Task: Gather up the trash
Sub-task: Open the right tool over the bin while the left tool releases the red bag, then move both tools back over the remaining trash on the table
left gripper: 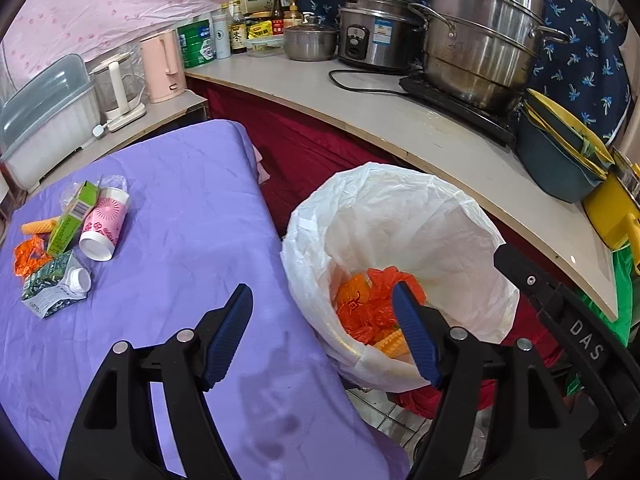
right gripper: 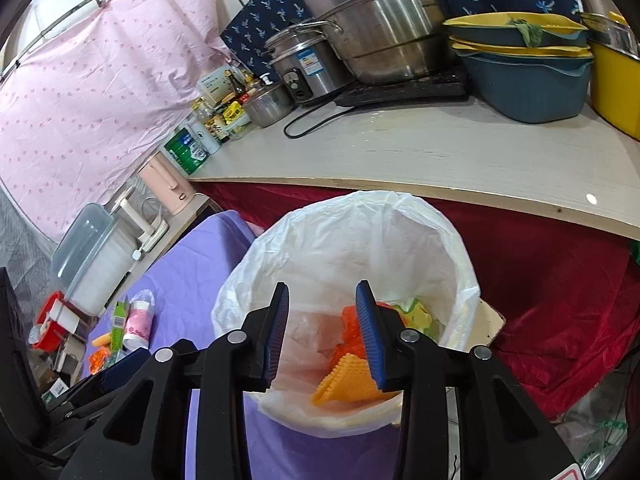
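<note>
Lying seemingly below jaws: yellow wrapper (right gripper: 348,380).

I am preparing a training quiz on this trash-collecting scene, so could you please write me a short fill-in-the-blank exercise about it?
1. The trash bin is lined with a ____ plastic bag.
2. The pink paper cup lies on its ____ on the cloth.
3. The cloth covering the table is ____.
4. Both the left gripper and the right gripper are ____ and hold nothing.

Missing words: white; side; purple; open
</note>
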